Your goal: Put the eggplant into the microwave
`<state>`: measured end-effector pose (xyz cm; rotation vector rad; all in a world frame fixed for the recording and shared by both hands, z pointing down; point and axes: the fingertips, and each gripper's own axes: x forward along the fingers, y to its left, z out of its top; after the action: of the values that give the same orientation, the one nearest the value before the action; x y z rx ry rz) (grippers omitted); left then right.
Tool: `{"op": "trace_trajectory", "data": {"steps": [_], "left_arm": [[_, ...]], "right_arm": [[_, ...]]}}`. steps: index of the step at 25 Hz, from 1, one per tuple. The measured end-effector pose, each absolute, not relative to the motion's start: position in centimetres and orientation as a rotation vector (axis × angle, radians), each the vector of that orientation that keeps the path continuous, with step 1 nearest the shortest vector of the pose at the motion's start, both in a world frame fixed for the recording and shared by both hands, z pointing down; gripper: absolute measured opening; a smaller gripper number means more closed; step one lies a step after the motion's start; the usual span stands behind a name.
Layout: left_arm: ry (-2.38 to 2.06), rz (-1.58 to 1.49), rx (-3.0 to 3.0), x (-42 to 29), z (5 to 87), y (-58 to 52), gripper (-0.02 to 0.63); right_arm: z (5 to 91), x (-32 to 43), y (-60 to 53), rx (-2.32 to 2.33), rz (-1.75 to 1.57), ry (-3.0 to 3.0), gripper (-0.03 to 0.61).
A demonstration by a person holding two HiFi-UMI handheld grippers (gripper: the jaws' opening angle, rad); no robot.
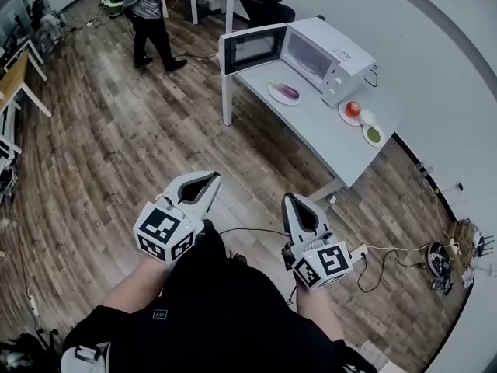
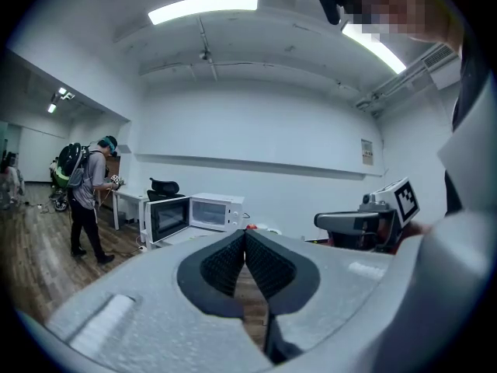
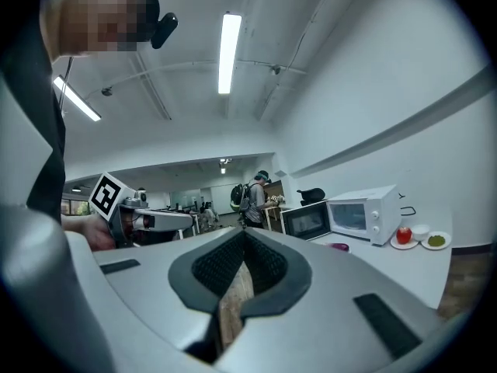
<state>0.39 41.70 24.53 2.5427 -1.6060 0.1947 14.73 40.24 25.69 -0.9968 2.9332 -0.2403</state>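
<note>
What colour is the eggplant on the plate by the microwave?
Purple. The head view shows the long purple eggplant best, lying on its white plate.

We see a floor (image 1: 116, 130) of matt wood planks, a smooth white counter (image 1: 342, 142) and a glossy white microwave (image 1: 334, 53). The left tongs (image 2: 245, 238) and right tongs (image 3: 242, 235) look like matt grey plastic, with ribbed black pads (image 2: 224, 266), perhaps rubber.

Small green food (image 1: 373, 134), kind indistinct.

The eggplant (image 1: 287, 92) lies on a plate (image 1: 272, 91) on the table (image 1: 330, 134), before the microwave (image 1: 330, 53).
</note>
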Motion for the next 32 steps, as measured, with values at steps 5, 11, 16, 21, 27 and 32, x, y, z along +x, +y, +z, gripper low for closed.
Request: {"op": "trace_trajectory", "data": {"steps": [5, 11, 16, 21, 27, 32], "left_arm": [[-1.612, 0.17, 2.523, -0.8, 25.4, 39.2, 0.009], [-1.575, 0.143, 2.544, -2.2, 26.2, 33.3, 0.009], [-1.543, 0.15, 2.577, -5.1, 25.8, 26.2, 0.009], [-1.499, 0.176, 2.597, -9.4, 25.6, 19.0, 0.009], [-1.451, 0.195, 2.636, -14.5, 25.3, 11.8, 0.009], [-1.423, 0.205, 2.629, -17.9, 26.3, 7.4, 0.009]], "right_arm": [[26.6, 13.5, 37.9, -0.991, -0.254, 2.977, 0.017], [27.6, 11.8, 32.6, -1.031, -0.286, 2.989, 0.017], [27.3, 8.9, 25.6, -1.075, -0.267, 2.985, 0.017], [27.5, 5.0, 18.2, -1.148, -0.287, 2.963, 0.018], [28.0, -0.7, 10.8, -1.223, -0.272, 2.984, 0.018], [29.1, -4.8, 6.9, -1.25, -0.279, 3.011, 0.018]]}}
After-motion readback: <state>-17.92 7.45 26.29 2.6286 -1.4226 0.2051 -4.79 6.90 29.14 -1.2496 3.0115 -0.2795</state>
